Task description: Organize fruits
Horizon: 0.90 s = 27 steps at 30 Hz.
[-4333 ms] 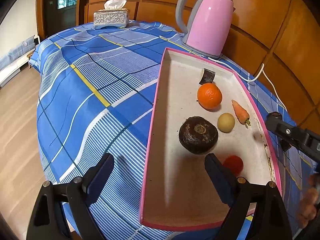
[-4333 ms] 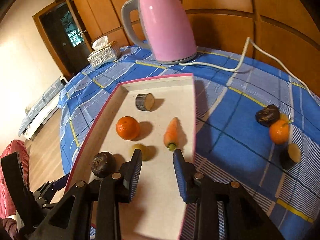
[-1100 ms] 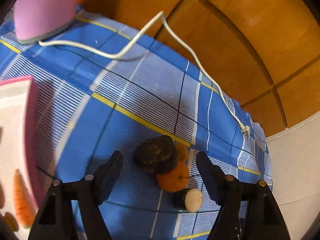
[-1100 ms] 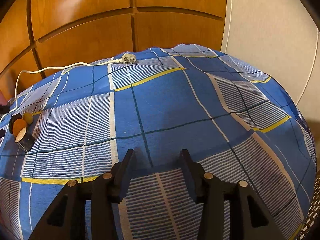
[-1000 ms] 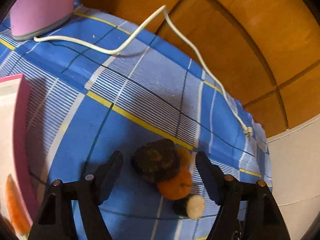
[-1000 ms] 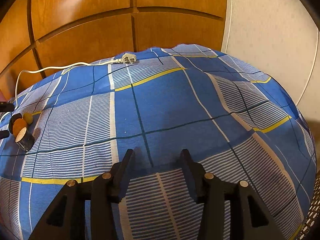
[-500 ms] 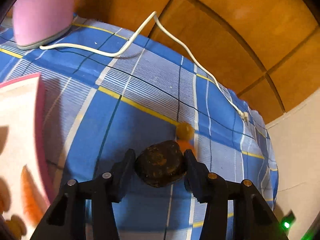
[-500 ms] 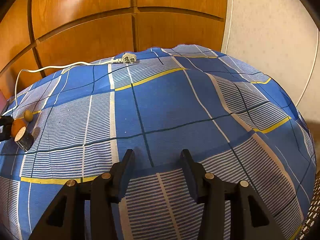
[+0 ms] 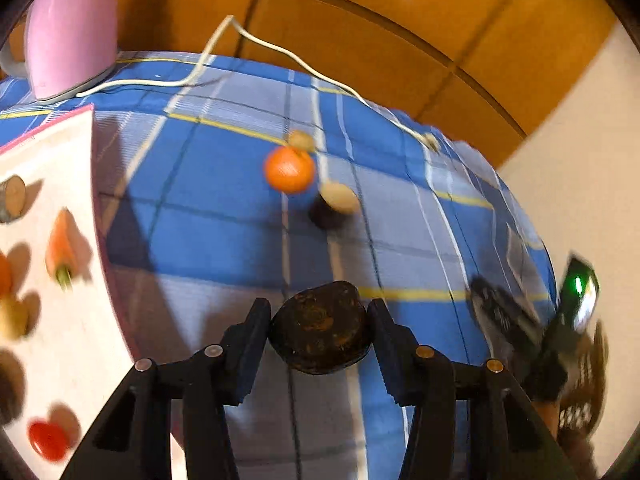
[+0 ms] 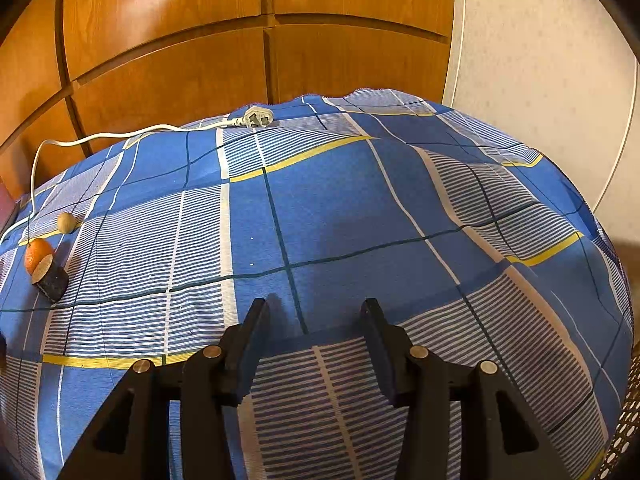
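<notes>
My left gripper (image 9: 319, 314) is shut on a dark, rough, round fruit (image 9: 320, 334) and holds it above the blue checked cloth. Farther off on the cloth lie an orange (image 9: 289, 170), a small tan ball (image 9: 301, 140) and a dark cylinder with a pale cut face (image 9: 334, 206). The pink-rimmed tray (image 9: 52, 148) at the left holds a carrot (image 9: 60, 246), a red fruit (image 9: 46, 440) and other pieces. My right gripper (image 10: 316, 312) is open over bare cloth with nothing between its fingers. From there the orange (image 10: 36, 254) and cylinder (image 10: 50, 278) show at the far left.
A pink kettle (image 9: 72, 28) stands behind the tray. Its white cord (image 9: 256, 40) runs across the cloth to a loose plug (image 10: 258, 118). Wooden panels close off the back. The right gripper's body (image 9: 516, 332) appears blurred at the right of the left wrist view.
My left gripper shut on the dark fruit and carried it away from the orange and the other pieces, with more of the tray coming into view. The right gripper stayed still.
</notes>
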{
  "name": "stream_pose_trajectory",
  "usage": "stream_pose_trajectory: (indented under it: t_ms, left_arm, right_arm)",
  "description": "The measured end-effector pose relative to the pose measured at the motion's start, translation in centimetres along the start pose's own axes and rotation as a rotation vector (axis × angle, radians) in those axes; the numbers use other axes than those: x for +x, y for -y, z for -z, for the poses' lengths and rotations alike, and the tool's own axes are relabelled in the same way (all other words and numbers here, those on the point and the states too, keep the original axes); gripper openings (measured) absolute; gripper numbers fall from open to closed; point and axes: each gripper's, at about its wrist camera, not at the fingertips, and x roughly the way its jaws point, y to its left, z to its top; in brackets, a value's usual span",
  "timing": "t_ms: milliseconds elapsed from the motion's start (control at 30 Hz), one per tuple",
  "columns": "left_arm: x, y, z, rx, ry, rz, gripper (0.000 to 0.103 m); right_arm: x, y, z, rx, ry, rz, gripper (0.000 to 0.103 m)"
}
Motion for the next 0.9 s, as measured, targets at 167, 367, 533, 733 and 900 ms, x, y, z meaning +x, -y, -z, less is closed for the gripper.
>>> stream_pose_trajectory:
  t_ms: [167, 367, 533, 733, 900]
  left_arm:
    - [0.0, 2.8, 3.4, 0.174, 0.025, -0.049, 0.051]
    - [0.5, 3.6, 5.0, 0.255, 0.117, -0.083, 0.051]
    - [1.3, 4.3, 5.7, 0.294, 0.104, -0.110, 0.050]
    - [1.2, 4.3, 6.1, 0.306, 0.114, -0.098, 0.048]
    - [0.4, 4.1, 6.4, 0.296, 0.117, -0.062, 0.048]
  right_arm:
    - [0.0, 0.0, 0.0, 0.002, 0.000, -0.003, 0.049]
    - [0.0, 0.0, 0.0, 0.004, 0.001, -0.006, 0.049]
    - [0.0, 0.0, 0.0, 0.005, 0.001, -0.008, 0.049]
    - [-0.1, 0.1, 0.0, 0.006, 0.001, -0.012, 0.049]
    - [-0.1, 0.0, 0.0, 0.003, -0.001, -0.009, 0.049]
